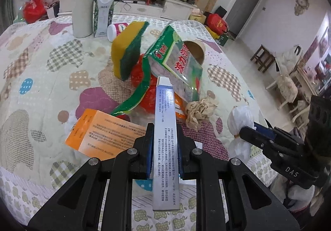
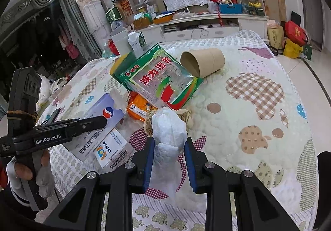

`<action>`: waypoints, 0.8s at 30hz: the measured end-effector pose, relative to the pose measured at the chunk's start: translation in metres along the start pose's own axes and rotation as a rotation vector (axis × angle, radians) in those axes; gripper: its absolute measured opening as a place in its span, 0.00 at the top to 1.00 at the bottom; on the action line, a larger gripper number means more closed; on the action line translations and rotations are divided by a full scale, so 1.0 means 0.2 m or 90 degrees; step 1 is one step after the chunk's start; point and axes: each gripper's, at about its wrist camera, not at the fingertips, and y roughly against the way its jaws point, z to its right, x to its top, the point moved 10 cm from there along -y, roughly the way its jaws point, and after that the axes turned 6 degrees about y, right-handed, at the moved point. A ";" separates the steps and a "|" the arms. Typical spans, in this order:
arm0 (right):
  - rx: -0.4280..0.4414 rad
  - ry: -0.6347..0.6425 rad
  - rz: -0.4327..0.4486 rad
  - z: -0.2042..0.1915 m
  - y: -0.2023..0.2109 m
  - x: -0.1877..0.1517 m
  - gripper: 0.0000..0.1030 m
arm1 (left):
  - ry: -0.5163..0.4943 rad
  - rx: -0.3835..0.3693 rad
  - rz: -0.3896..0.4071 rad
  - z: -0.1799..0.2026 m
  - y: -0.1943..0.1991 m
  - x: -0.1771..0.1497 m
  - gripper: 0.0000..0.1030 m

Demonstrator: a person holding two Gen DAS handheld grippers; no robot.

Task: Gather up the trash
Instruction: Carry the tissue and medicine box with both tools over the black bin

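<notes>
Beside the green snack bag (image 1: 175,63), the left gripper (image 1: 163,148) pinches a slim box (image 1: 164,127); the right gripper (image 2: 169,160) pinches a white tissue wad (image 2: 168,133).

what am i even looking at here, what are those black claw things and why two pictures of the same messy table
There is no robot here. A person holds a black two-finger gripper in each hand, and each has a wide-angle camera looking forward along its fingers, so each picture comes from one gripper.

The left gripper is shut on a slim blue-white box, held edge-on. The right gripper is shut on a crumpled white tissue wad. Each also shows in the other's picture.

On the quilted table cover lies trash: a green snack bag, a cardboard tube, a yellow-green sponge, an orange box, a brown paper ball and some red plastic. A grey flask and a carton stand behind.
</notes>
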 end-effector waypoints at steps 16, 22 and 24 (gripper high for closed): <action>-0.034 -0.016 0.035 0.12 0.15 0.02 0.73 | -0.065 -0.029 0.028 0.31 0.03 0.05 0.85; -0.061 -0.035 0.045 0.24 0.23 0.00 0.73 | -0.090 -0.050 0.020 0.47 -0.02 0.04 0.85; -0.073 -0.040 0.047 0.28 0.26 -0.01 0.73 | -0.099 -0.059 0.013 0.53 -0.04 0.03 0.85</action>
